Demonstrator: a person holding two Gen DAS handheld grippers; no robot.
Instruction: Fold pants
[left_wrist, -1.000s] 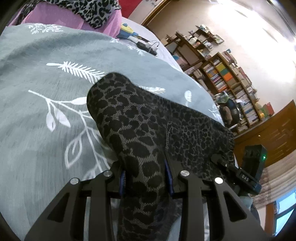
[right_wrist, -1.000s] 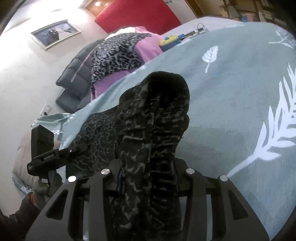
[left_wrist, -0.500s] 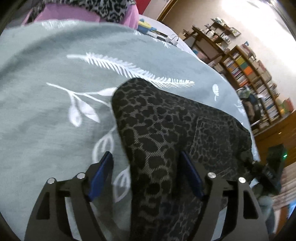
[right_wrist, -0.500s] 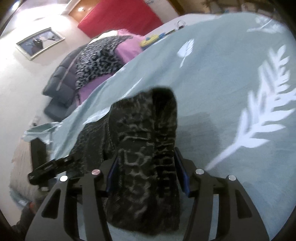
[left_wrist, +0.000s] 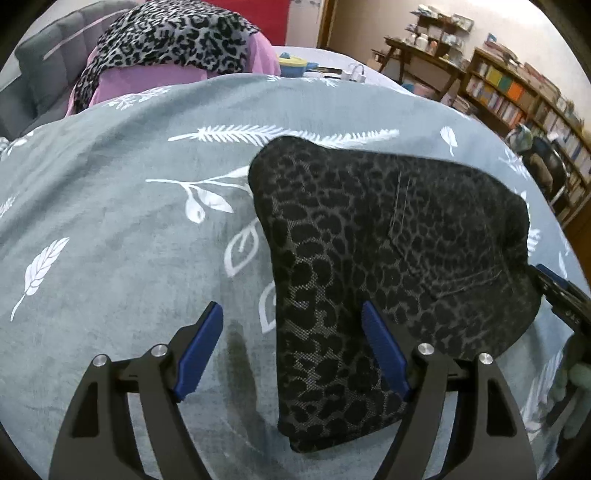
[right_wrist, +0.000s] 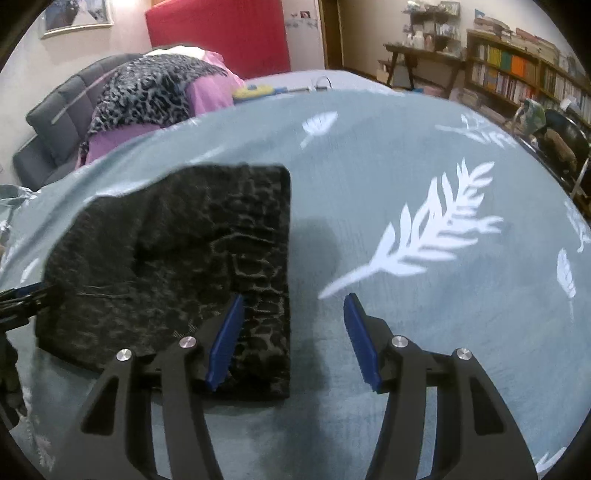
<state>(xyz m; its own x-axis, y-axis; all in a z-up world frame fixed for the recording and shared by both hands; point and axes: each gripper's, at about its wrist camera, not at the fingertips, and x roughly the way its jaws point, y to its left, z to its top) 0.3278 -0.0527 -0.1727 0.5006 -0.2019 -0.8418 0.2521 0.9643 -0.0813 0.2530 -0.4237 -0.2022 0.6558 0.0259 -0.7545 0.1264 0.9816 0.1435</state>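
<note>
Both grippers have let go since 1 second ago. Left gripper (left_wrist: 291, 350) is opening, pants (left_wrist: 388, 258) lying loose between its jaws on the grey bedspread (left_wrist: 110, 221). Right gripper (right_wrist: 291, 338) is opening too, the fold's edge apparently just clear, though blur hinders. Nothing obstructs; pillows (left_wrist: 173, 40) sit far behind.

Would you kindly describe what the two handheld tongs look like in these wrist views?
Both look alike. The left tongs have two black plastic fingers with triangular cut-outs, round silver screw heads at the joints, and ribbed blue pads on the inner faces. The right tongs show the same black frame, silver screws and blue pads. No cables, printed markings or sleeves are visible.
</note>
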